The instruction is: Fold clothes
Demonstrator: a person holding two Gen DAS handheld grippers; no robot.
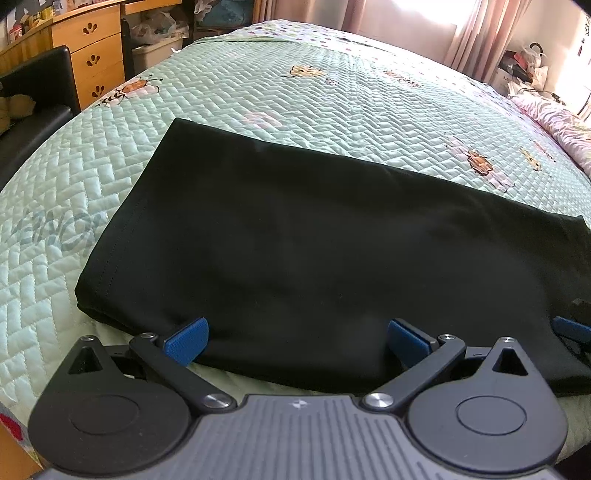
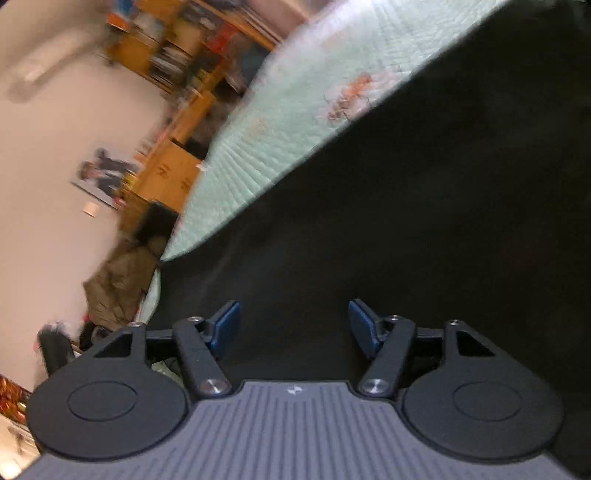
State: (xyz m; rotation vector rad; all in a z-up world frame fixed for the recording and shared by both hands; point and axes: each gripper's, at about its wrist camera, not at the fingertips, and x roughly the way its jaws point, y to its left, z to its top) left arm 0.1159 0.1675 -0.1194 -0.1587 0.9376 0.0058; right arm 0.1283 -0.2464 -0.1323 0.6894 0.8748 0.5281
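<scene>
A black garment (image 1: 314, 251) lies folded into a long flat band across the pale green quilted bedspread (image 1: 258, 92). My left gripper (image 1: 297, 341) is open at the garment's near edge, its blue fingertips (image 1: 186, 341) spread wide over the cloth. At the right edge of the left wrist view, a blue fingertip (image 1: 570, 328) of the other gripper shows. In the tilted, blurred right wrist view the black garment (image 2: 424, 221) fills most of the frame, and my right gripper (image 2: 293, 326) is open above it with nothing between its pads.
Wooden drawers (image 1: 88, 55) and a black chair (image 1: 33, 99) stand left of the bed. A pink blanket (image 1: 557, 125) lies at the right. Curtains (image 1: 469, 29) hang behind. The bedspread (image 2: 277, 122) shows beyond the garment, with a desk and shelves (image 2: 173, 66) further off.
</scene>
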